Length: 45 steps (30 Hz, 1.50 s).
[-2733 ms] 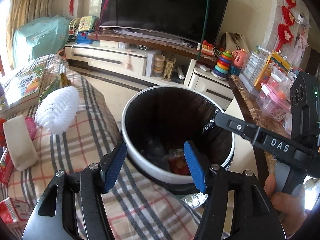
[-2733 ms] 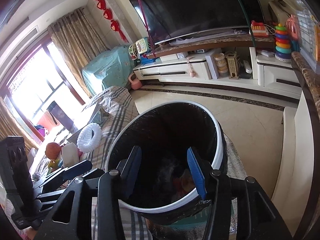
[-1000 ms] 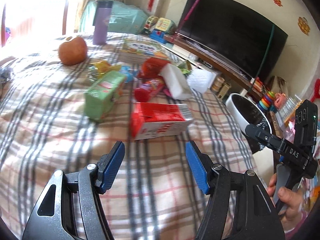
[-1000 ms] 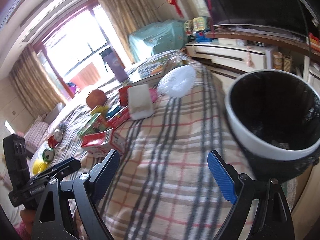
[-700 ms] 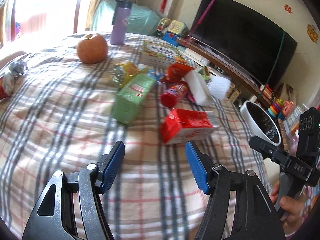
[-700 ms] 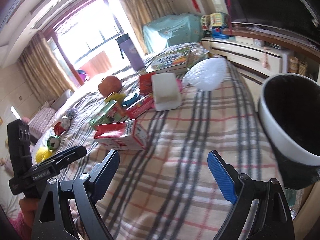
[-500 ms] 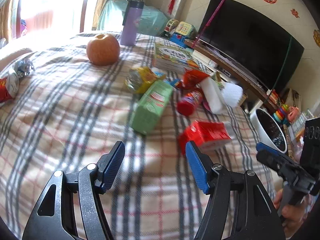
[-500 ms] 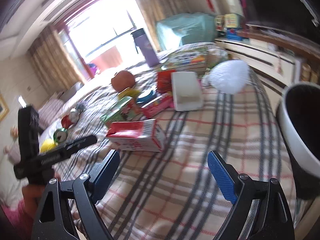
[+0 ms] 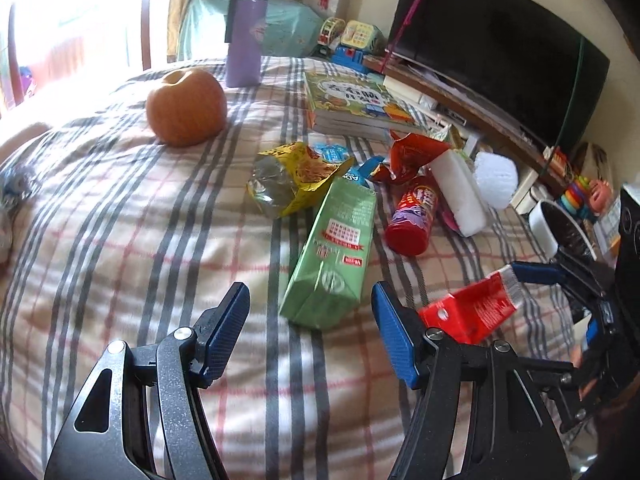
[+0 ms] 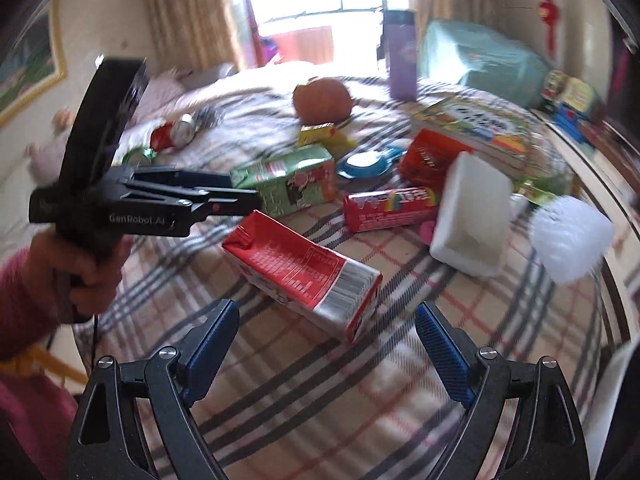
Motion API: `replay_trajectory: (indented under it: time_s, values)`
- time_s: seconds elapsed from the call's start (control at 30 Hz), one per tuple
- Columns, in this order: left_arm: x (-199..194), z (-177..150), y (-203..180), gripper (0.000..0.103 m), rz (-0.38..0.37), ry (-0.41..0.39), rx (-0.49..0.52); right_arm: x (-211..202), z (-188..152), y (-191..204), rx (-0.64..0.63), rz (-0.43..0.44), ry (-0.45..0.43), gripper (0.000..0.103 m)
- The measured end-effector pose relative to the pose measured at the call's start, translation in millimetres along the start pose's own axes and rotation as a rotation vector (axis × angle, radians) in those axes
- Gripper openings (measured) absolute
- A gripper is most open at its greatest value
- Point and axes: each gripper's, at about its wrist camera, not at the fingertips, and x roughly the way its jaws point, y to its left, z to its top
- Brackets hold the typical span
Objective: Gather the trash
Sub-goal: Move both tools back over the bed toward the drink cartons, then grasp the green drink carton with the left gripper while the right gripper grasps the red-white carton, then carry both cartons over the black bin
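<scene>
Left gripper [image 9: 310, 330] hovers with fingers apart and nothing between them, directly before the green rectangular drink carton [image 9: 334, 256] lying flat on the plaid-covered bed [image 9: 120, 220]. Right gripper [image 10: 326, 350] stands with fingers spread wide and empty, just short of the red-and-silver drink carton [image 10: 304, 270] lying on its side. Beyond lie a red cylindrical snack tube [image 9: 414, 214], a crumpled yellow foil wrapper [image 9: 292, 178] and a white foam block [image 10: 472, 224]. The white-rimmed black trash bin [image 9: 560, 226] stands off the bed's far edge.
</scene>
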Motion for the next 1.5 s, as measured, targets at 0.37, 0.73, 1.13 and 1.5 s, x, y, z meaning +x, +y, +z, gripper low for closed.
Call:
replay_trajectory:
  time_s: [0.37,0.73,1.13,1.5]
  values:
    - [22,9,-6,0.064,-0.016,0.029,0.039,19,6,2,-0.046,0.044,-0.010,0.086]
    - [8,4,-18,0.034,-0.049,-0.004,0.052,-19,-26,6,0.084,-0.008,-0.070,0.037]
    - [-12,-16,-70,0.033,-0.143,-0.024,0.084,-81,-81,-13,0.327,-0.194,-0.171,0.036]
    - [-20,-25,-135,0.033,-0.236,-0.026,0.164,-118,-105,-16,0.445,-0.355,-0.232,0.036]
